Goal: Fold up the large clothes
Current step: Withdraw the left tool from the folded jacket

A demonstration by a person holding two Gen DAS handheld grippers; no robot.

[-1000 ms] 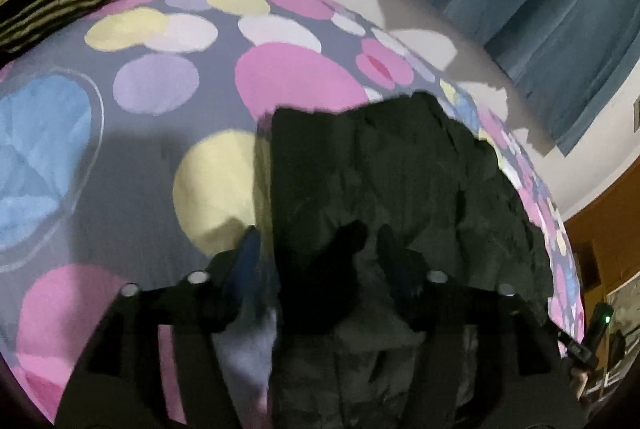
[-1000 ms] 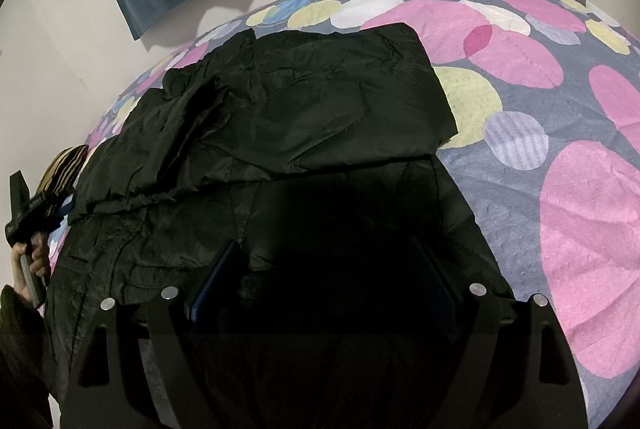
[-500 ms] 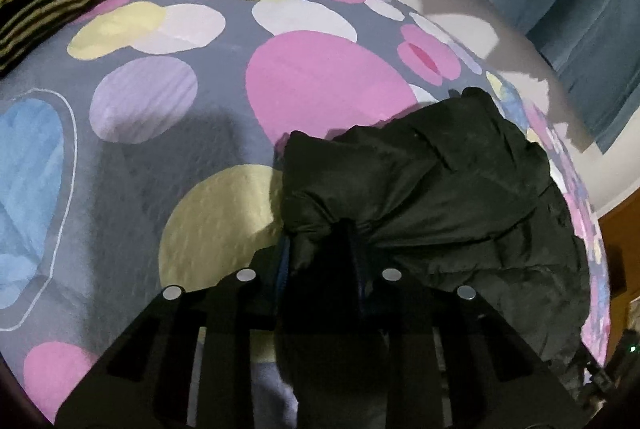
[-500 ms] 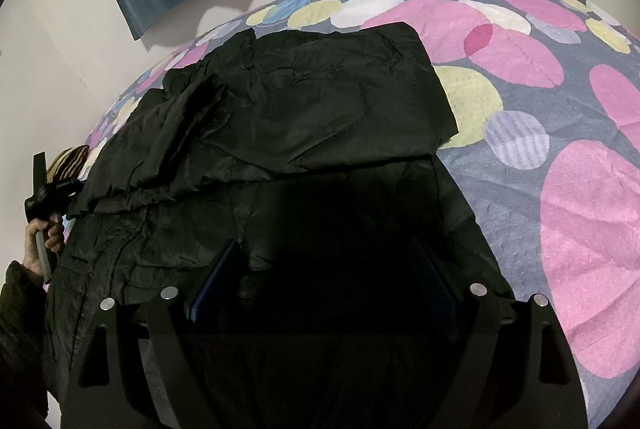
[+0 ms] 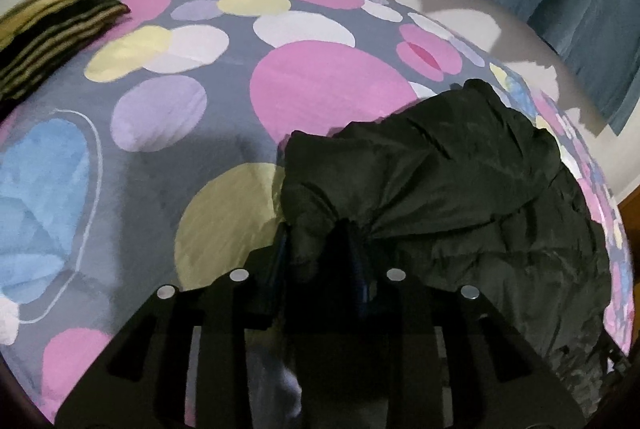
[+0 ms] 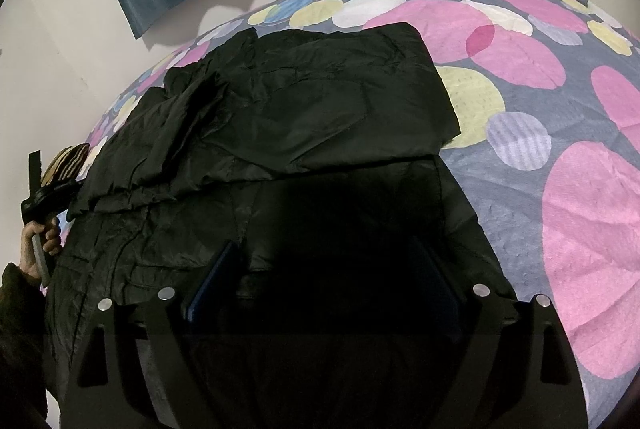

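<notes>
Jacket (image 5: 460, 189) pinched in left tongs (image 5: 320, 249) — right tongs (image 6: 324, 269) spread wide over it.

The left gripper (image 5: 320, 249), wide apart a second ago, now has its fingers pinched on a bunched corner of the black jacket (image 5: 440, 189). That corner now sits gathered into a puckered lump rather than hanging flat and raised.

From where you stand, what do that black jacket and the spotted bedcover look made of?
The black jacket looks like thin synthetic, perhaps nylon: faint sheen and sharp, papery creases. The spotted bedcover looks like soft matte cotton or a blend: no shine and a fine woven texture. Neither is certain.
</notes>
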